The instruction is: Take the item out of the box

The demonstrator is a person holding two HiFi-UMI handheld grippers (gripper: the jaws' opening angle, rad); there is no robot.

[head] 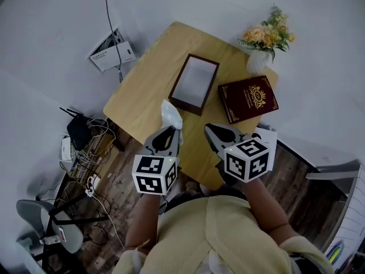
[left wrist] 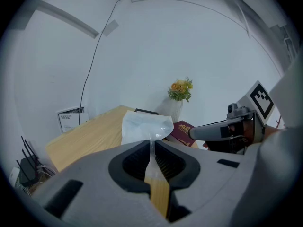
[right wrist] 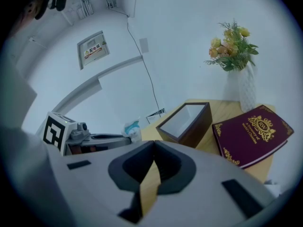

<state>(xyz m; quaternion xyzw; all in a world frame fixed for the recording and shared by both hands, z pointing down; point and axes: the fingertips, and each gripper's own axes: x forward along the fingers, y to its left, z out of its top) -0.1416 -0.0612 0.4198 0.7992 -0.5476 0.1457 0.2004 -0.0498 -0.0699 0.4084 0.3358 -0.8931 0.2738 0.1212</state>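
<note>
The dark brown box (head: 194, 84) stands open on the wooden table (head: 148, 90), and its white inside looks empty. The same box (right wrist: 187, 122) shows ahead in the right gripper view. My left gripper (head: 171, 131) hovers over the table's near edge, short of the box, shut on the edge of a clear plastic packet (head: 171, 115). In the left gripper view the packet (left wrist: 146, 126) stands up out of the closed left gripper (left wrist: 152, 144). My right gripper (head: 218, 132) is beside it to the right, shut with nothing in it; its pads (right wrist: 152, 146) meet.
A maroon lid with gold print (head: 248, 99) lies flat right of the box. A white vase of flowers (head: 261, 49) stands at the table's far right corner. Cables and a router (head: 80, 133) lie on the floor at left, with a chair (head: 45, 221) nearby.
</note>
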